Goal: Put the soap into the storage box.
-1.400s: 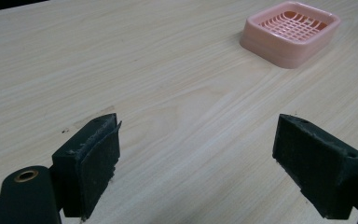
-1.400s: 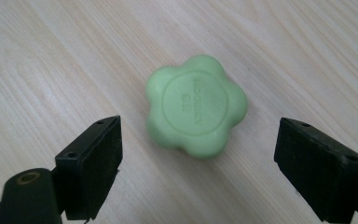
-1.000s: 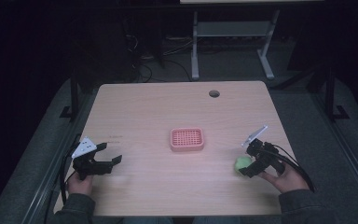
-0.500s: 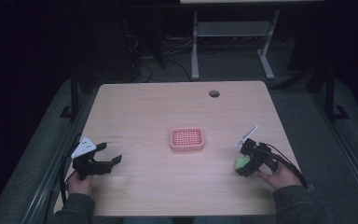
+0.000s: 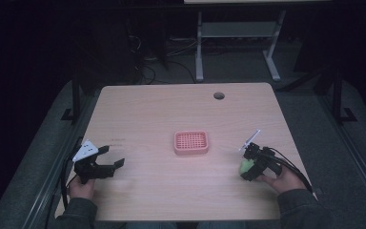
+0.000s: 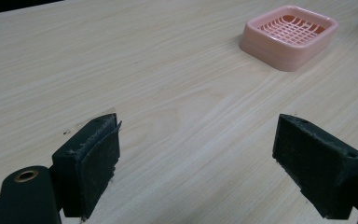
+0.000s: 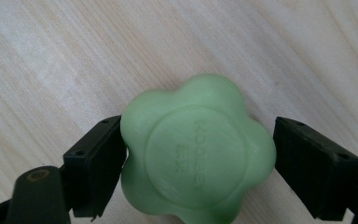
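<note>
A green flower-shaped soap [image 7: 196, 149] sits between the black jaws of my right gripper [image 7: 196, 175], which is shut on it just above the wooden table. From above, the soap [image 5: 244, 167] and right gripper [image 5: 248, 164] are near the table's front right. A pink slotted soap dish [image 5: 191, 150] stands empty at the table's middle, to the left of the soap. My left gripper [image 5: 113, 156] rests low at the front left, open with bare wood between its jaws. In the left gripper view, the dish [image 6: 279, 58] lies ahead to the upper right of the gripper [image 6: 196, 154].
The light wooden table [image 5: 143, 114] has a round cable hole [image 5: 218, 95] near its far edge. A metal frame [image 5: 238, 43] and cables stand on the dark floor beyond the table. The person's hands hold both grippers at the near edge.
My right gripper, with the green soap in it, has shifted a little to the left and nearer to me. The left gripper has stayed in place.
</note>
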A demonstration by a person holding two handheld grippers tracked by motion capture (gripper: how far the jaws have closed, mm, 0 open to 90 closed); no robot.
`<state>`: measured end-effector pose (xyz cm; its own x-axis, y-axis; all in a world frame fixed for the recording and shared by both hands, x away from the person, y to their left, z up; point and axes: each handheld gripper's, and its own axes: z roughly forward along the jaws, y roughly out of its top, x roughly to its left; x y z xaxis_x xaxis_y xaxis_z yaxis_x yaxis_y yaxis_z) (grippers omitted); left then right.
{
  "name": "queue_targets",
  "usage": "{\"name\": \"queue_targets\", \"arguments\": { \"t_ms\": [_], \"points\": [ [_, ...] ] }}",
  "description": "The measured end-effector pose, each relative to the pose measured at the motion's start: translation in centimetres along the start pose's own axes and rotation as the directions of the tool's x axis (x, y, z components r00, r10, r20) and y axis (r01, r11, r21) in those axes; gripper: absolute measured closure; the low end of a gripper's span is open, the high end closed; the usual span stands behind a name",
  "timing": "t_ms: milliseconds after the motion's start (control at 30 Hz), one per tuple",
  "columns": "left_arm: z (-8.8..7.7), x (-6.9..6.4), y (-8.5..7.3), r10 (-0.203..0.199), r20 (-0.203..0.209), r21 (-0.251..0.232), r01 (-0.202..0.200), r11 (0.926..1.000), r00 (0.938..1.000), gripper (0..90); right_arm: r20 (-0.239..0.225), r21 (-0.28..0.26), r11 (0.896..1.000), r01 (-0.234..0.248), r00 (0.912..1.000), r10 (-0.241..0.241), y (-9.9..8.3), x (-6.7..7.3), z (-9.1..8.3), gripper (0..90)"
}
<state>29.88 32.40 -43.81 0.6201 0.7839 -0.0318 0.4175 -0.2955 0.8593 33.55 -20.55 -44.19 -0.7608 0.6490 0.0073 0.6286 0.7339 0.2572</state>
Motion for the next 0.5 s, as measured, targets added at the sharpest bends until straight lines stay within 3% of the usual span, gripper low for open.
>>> {"name": "queue_targets", "arguments": {
  "t_ms": [500],
  "points": [
    [-0.03,0.03,-0.02,-0.003,0.000,-0.004,0.003,1.0000,1.0000,14.4,0.000,0.008,1.000,0.018,0.9998,-0.018,0.01,0.06,0.03,25.3]
  ]
}}
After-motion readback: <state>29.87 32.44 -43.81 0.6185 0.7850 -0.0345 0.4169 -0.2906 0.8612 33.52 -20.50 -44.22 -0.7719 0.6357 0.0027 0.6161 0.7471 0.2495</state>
